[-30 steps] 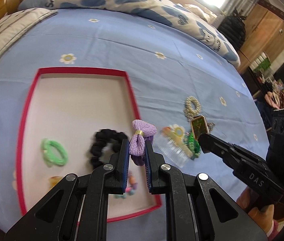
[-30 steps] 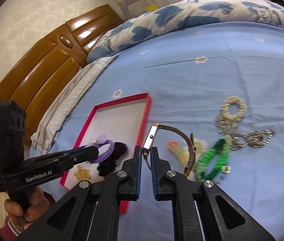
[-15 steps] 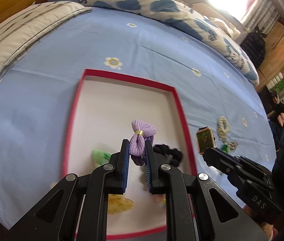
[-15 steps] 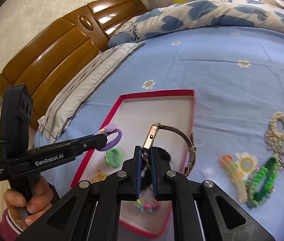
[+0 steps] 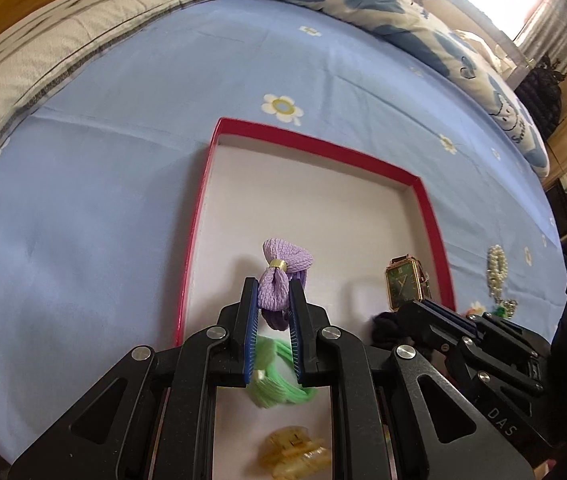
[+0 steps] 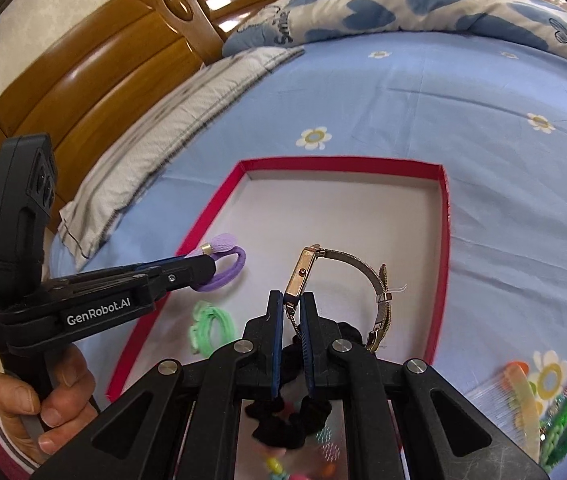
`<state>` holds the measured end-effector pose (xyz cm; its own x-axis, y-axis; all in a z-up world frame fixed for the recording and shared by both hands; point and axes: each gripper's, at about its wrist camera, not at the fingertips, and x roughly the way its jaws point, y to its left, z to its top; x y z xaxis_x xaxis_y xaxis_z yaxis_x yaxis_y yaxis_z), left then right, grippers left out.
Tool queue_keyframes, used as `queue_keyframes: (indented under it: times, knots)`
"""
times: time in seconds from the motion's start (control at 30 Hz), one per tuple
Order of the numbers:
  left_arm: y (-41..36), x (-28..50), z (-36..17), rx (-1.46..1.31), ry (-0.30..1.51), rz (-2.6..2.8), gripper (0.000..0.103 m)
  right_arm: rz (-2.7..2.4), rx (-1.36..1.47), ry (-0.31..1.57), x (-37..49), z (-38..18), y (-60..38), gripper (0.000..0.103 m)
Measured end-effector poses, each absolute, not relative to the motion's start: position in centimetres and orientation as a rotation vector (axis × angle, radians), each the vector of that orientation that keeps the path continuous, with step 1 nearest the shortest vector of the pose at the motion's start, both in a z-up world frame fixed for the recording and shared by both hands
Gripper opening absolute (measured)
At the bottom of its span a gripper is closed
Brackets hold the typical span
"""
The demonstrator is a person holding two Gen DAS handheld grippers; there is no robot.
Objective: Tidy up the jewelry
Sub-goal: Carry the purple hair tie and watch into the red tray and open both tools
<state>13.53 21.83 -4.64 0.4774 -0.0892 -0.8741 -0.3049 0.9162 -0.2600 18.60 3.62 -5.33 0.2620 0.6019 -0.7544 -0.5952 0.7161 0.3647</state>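
1. Purple and soft, the hair tie [image 5: 283, 280] sits squeezed between the pads of the left gripper [image 5: 274, 312], in the middle of the left wrist view, held up above the box floor.
2. The right gripper [image 6: 292, 320] pinches the gold watch [image 6: 307, 272] by its band near the case, so the loop hangs free to the right.
3. Both are held over the red box [image 5: 429, 216], likely so they can be dropped in.
4. A green hair tie [image 5: 279, 380], a black scrunchie [image 6: 283, 416] and a yellow clip [image 5: 293, 454] fill the lower part of the box.
5. The upper part of the box is bare white, with room to set things down.
6. More jewelry, like a pearl bracelet [image 5: 497, 268], waits on the blue sheet [image 5: 123, 160] at the right.
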Motion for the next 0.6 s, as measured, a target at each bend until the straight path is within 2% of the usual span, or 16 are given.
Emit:
queue_keyframes:
  times: [0.43,0.6]
  knots:
    - [21.9,13.7,-6.1,-0.400,1.124,0.159,0.013,0.801,-0.020,1.097,19.4,-7.6,4.3,0.009]
    - [21.9,13.9,-6.2,-0.391,1.125,0.152,0.016,0.807,-0.012,1.106,19.5,-7.6,4.3,0.013]
